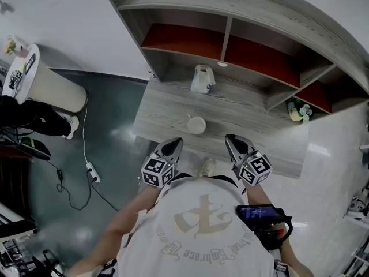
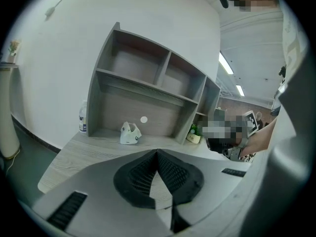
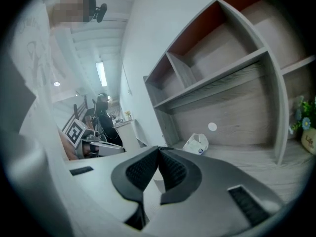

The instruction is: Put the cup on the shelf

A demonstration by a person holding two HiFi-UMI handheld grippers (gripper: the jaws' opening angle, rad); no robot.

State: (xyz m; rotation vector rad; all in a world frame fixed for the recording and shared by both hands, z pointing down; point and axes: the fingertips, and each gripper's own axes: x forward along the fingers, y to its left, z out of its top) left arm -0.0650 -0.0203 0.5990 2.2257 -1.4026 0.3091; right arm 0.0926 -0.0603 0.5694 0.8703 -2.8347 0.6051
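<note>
A small white cup [image 1: 196,124] stands on the grey wooden desk [image 1: 161,117], in front of the shelf unit [image 1: 230,36] with its red-backed compartments. My left gripper [image 1: 175,142] hovers at the desk's near edge, just left of and short of the cup, with its jaws shut and nothing between them. On the cup's right side my right gripper [image 1: 231,139] is shut and empty as well. In the left gripper view the dark pads [image 2: 143,174] meet at the tip and the shelf [image 2: 163,78] lies ahead. The right gripper view shows its pads [image 3: 173,169] closed together.
A crumpled white pouch [image 1: 202,78] sits on the desk under the shelf. A small potted plant [image 1: 299,111] is at the shelf's right end and a bottle [image 2: 83,116] at its left end. A round white stand [image 1: 52,88] and a floor cable [image 1: 92,172] lie to the left.
</note>
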